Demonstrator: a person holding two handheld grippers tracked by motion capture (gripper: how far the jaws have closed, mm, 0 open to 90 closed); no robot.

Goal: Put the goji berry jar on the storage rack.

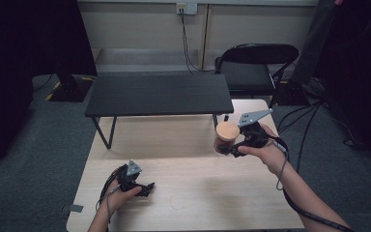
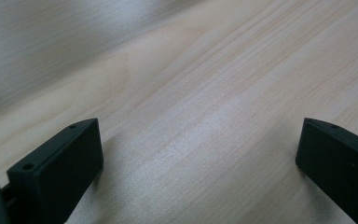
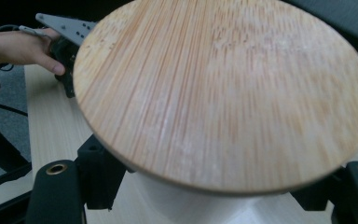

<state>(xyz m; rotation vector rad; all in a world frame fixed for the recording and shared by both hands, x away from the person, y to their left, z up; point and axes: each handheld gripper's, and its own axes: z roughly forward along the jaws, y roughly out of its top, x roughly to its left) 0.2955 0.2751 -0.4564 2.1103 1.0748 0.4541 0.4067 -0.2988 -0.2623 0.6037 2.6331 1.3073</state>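
A jar point(image 1: 224, 139) with a round bamboo lid point(image 3: 223, 93) is pinched in the right gripper point(image 1: 232, 147) and appears to be held above the table point(image 1: 188, 193), near its right edge and toward the far side, just in front of the low black shelf point(image 1: 159, 94). In the right gripper view the jaws are seen closed against the jar's body below the lid, one on either side. The left gripper point(image 2: 200, 163) is rested low near the table's near-left corner, with its jaws spread wide over bare wood and nothing between them. The pickup is judged done: the jar is gripped and seems clear of the surface. The carrying and setting down are judged still to come, whether onto the shelf or elsewhere on the table cannot be told, and the lid is still seated on the jar
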